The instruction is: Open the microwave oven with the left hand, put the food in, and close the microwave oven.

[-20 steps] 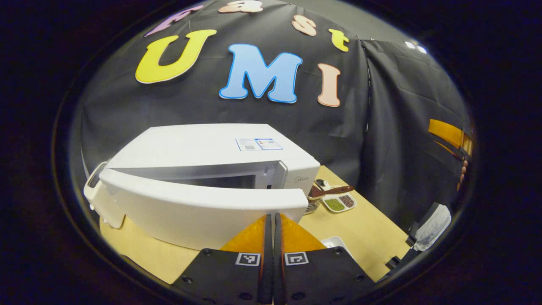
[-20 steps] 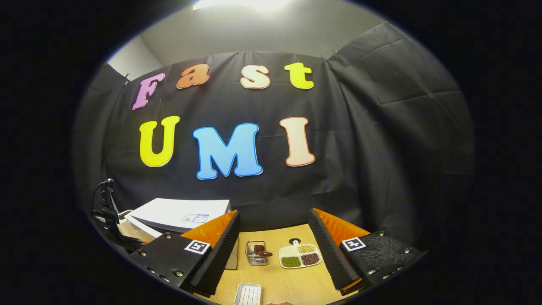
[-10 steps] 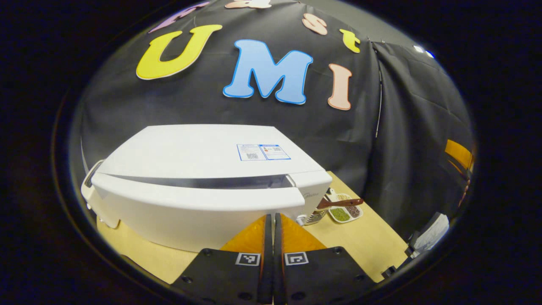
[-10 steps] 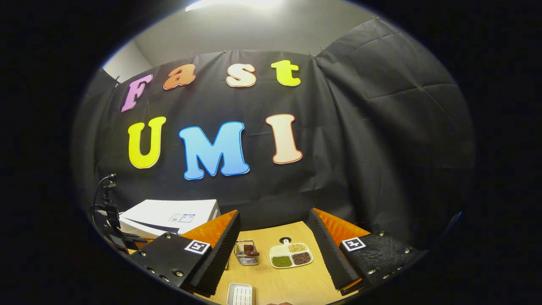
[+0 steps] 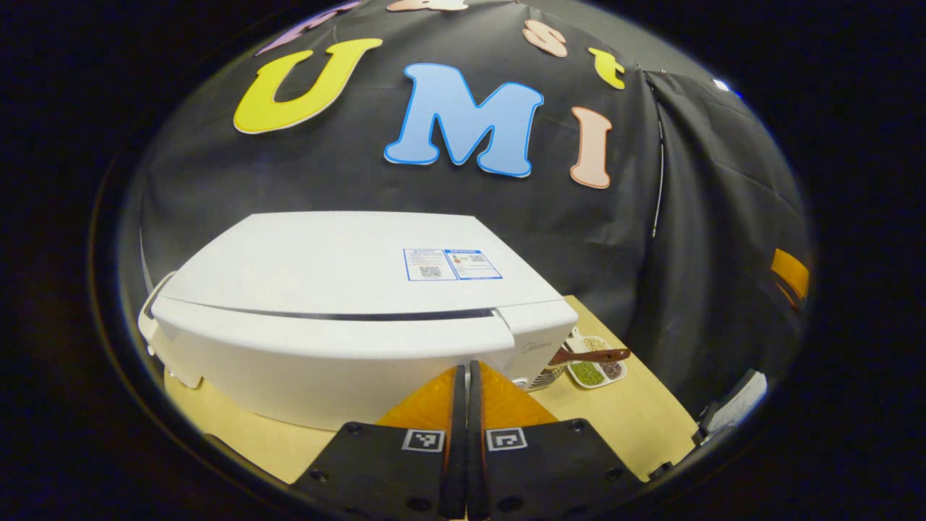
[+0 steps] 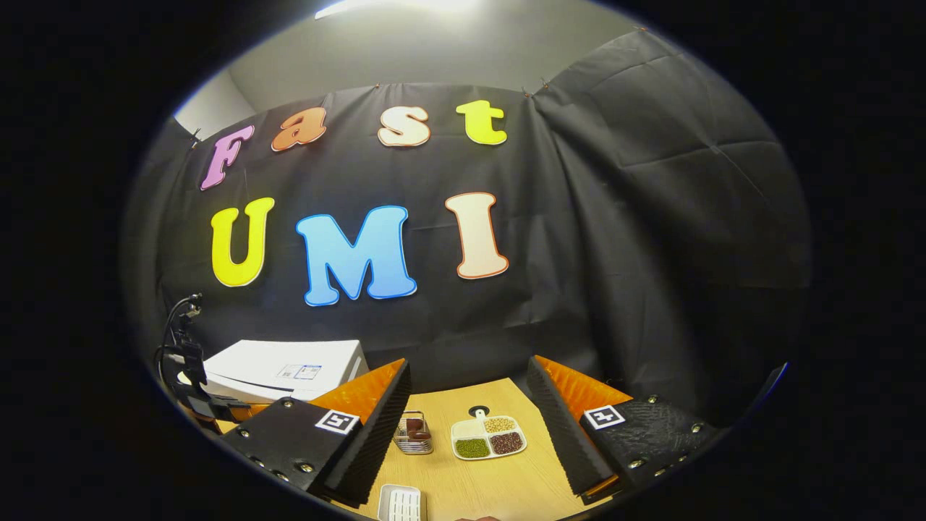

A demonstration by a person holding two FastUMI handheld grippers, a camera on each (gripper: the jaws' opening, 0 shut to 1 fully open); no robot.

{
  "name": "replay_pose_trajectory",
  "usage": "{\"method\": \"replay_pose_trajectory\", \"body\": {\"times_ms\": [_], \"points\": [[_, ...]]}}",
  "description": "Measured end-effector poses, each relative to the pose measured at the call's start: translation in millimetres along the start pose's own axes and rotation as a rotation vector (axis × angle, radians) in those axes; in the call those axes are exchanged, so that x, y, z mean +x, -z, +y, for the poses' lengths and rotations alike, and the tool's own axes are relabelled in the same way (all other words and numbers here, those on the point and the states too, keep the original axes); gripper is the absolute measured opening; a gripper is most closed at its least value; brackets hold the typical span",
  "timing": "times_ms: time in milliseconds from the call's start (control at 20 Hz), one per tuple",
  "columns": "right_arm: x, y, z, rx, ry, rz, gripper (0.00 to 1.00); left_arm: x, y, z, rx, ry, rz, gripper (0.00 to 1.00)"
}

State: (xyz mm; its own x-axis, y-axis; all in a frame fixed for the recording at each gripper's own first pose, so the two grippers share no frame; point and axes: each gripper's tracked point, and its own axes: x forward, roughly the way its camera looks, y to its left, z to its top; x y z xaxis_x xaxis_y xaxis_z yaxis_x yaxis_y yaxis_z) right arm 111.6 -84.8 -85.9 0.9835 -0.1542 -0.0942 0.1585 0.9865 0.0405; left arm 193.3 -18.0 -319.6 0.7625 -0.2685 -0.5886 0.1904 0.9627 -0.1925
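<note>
Left gripper [image 5: 463,373] is clenched on nothing, tips against the microwave door [image 5: 333,362] at 12 o'clock, its long edge running 9 to 3 with a thin seam left. Right gripper [image 6: 469,420] hangs released, well apart, over the wooden table [image 6: 506,485]; black cloth behind.

Left hand-held gripper [image 5: 464,383] at 6 o'clock of the left gripper view, fingers pressed flat together with no gap, pointing toward 12 o'clock, level and centred. Right hand-held gripper [image 6: 469,405] at 6 o'clock of the right gripper view, fingers [image 6: 376,416] spread wide apart, nothing between them, raised and aimed toward 12 o'clock.
</note>
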Motion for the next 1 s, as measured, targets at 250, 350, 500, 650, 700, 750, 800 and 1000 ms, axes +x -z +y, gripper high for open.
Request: {"method": "replay_pose_trajectory", "body": {"times_ms": [250, 350, 500, 650, 700, 750, 800, 1000], "points": [[0.0, 0.6, 5.2, -0.009, -0.013, 0.004, 0.97, -0.3, -1.8, 1.5, -0.004, -0.001, -0.013, 0.07], [-0.1, -0.3, 7.9, -0.019, -0.019, 0.002, 0.97, 0.9, -2.2, 2.1, -0.016, -0.004, -0.017, 0.07], [-2.2, -4.1, 11.0, -0.03, -0.024, -0.003, 0.97, 0.6, -3.3, 2.2, -0.02, -0.007, -0.026, 0.07], [-2.3, -4.7, 12.6, -0.039, -0.024, -0.004, 0.97, 4.3, -10.9, 11.5, -0.018, -0.029, -0.039, 0.07], [-4.4, -6.5, 12.5, -0.04, -0.023, -0.003, 0.97, 4.2, -7.1, 3.1, -0.059, -0.012, -0.021, 0.1], [-5.5, -6.5, 12.6, -0.043, -0.022, -0.007, 0.97, 7.1, -5.4, 2.8, -0.044, -0.016, -0.03, 0.07], [-6.2, -8.4, 13.3, -0.046, -0.02, -0.01, 0.97, 7.8, -5.5, 2.9, -0.023, -0.022, -0.032, 0.07], [-10.9, -15.1, 28.3, -0.051, -0.041, -0.024, 0.97, -17.4, -33.5, 14.6, 0.032, -0.079, -0.106, 0.08]]}}
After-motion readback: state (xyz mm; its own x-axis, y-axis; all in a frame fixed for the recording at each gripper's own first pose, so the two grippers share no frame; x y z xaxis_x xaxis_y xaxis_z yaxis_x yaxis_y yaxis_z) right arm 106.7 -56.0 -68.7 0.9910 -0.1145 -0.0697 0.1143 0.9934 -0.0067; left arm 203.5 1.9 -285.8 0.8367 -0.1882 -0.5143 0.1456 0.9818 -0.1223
